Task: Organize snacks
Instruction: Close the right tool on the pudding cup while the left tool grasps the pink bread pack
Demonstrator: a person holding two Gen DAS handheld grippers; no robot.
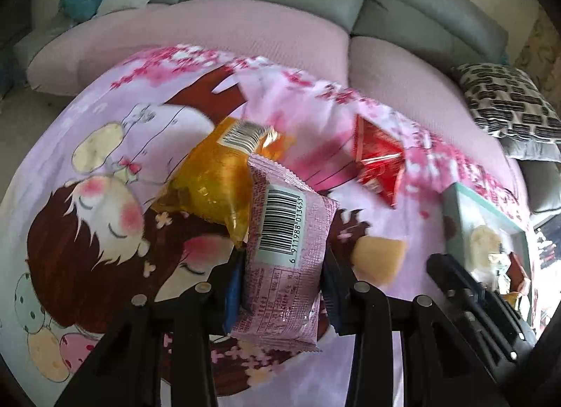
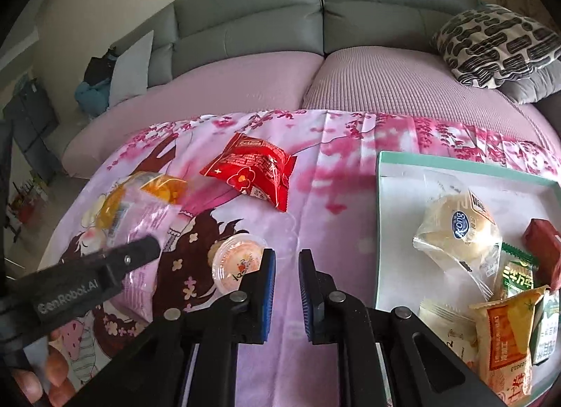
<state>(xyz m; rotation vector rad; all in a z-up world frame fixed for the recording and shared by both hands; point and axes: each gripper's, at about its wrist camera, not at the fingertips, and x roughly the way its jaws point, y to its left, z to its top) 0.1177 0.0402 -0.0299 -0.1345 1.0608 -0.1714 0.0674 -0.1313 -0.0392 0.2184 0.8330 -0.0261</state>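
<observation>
The pink foil snack packet with a barcode (image 1: 280, 259) is pinched between the blue pads of the left gripper (image 1: 280, 287), held just above the cartoon-print pink cloth (image 1: 105, 168), and it overlaps a yellow see-through wrapped snack (image 1: 214, 186). The right gripper (image 2: 286, 287) has nothing in it, jaws drawn in with only a narrow gap. A small clear jelly cup (image 2: 238, 261) sits just left of it, a crinkly red packet (image 2: 256, 170) further back. The shallow white tray with a teal rim (image 2: 385, 168) on the right holds several snacks.

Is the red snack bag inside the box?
No, the red snack bag lies on the pink cloth, left of the box.
</observation>
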